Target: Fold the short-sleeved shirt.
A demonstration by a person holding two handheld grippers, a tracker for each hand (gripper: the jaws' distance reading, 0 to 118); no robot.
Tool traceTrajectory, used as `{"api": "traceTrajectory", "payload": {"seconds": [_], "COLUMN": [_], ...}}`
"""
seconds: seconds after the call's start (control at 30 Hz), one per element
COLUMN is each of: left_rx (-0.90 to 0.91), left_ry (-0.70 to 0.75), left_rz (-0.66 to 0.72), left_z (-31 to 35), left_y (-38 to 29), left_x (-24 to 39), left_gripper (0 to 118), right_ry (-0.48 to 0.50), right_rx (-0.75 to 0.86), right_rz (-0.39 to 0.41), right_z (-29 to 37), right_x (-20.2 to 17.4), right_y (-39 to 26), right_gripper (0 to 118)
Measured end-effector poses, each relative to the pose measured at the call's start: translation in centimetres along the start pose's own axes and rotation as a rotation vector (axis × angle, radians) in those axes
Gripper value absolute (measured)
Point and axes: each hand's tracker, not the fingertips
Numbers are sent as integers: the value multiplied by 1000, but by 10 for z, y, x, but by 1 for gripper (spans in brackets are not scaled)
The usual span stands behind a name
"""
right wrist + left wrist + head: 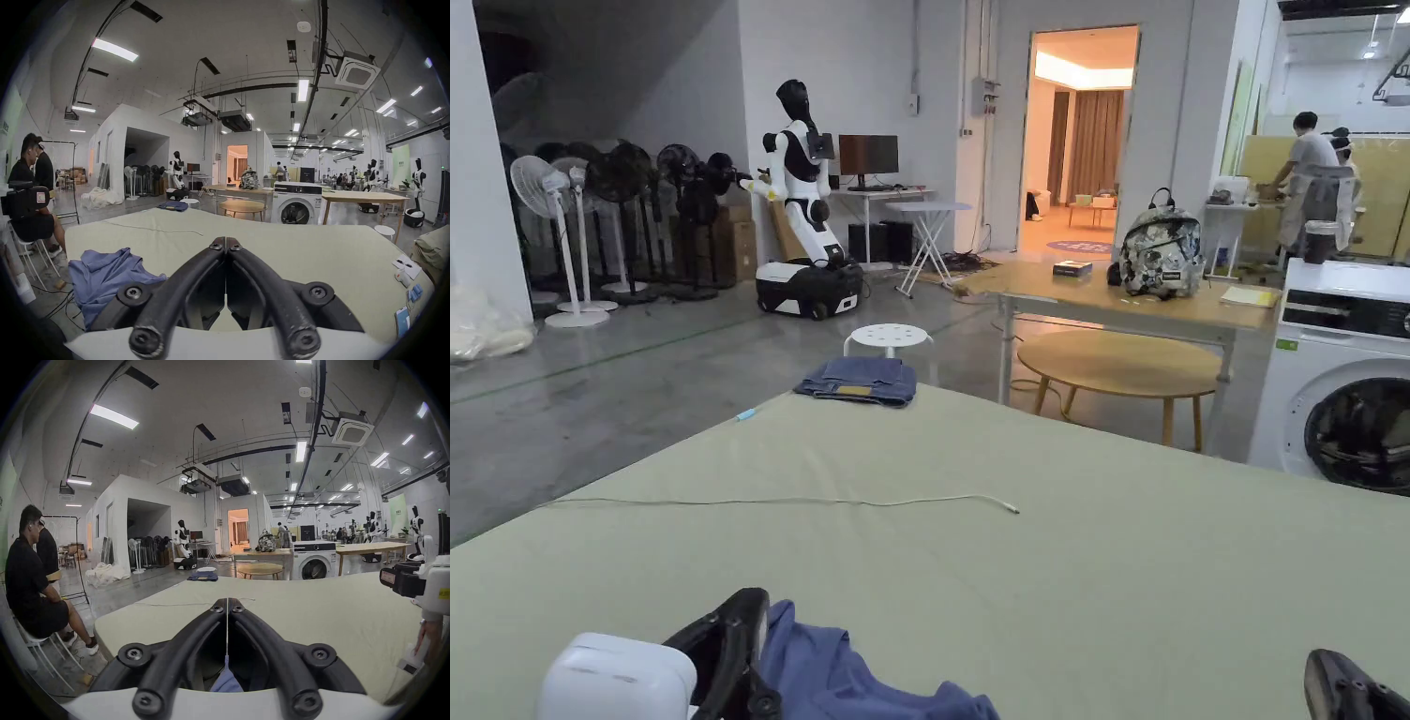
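A blue shirt (107, 272) lies crumpled at the lower left of the right gripper view, on the near left edge of a green-covered table (1106, 525), part of it hanging over the side. In the head view it sits at the bottom edge, just beside the left gripper (731, 647).

In the left gripper view, the left gripper's jaws meet at their tips with a strip of blue cloth caught low between them, so it is clenched on the shirt.

The right gripper (226, 241) has its jaws closed tip to tip with nothing between them.

A white cable (825, 502) lies across the table's middle, and folded jeans (858, 380) rest at the far corner.
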Motion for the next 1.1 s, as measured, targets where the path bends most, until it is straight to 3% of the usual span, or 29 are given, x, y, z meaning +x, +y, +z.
{"api": "traceTrajectory", "payload": {"seconds": [0.37,0.5,0.53,0.6,0.7,0.87,1.1], "left_rx": [-50,-168,-165,-274,-327,-630,-888], "left_ry": [-14,-112,-119,-107,-149,-227,-261], "left_rz": [-9,4,-7,7,16,37,141], "left_z": [-4,-22,-25,-41,-70,-163,-262], "left_y": [-7,-14,-18,-23,-37,-91,-183], "left_x": [-5,-17,-21,-29,-46,-67,-77], "left_gripper": [0,1,14,71,74,75,75], "right_ry": [15,32,33,37,32,22,-15], "right_rx": [-12,-39,-44,-54,-86,-158,-251], "right_rz": [30,26,28,32,23,-21,-78], "right_z": [0,2,3,6,6,-1,-6], "right_x": [-6,-4,-4,-1,4,16,36], "right_y": [-5,-11,-14,-19,-30,-45,-61], "right_gripper": [0,0,0,0,0,0,0]}}
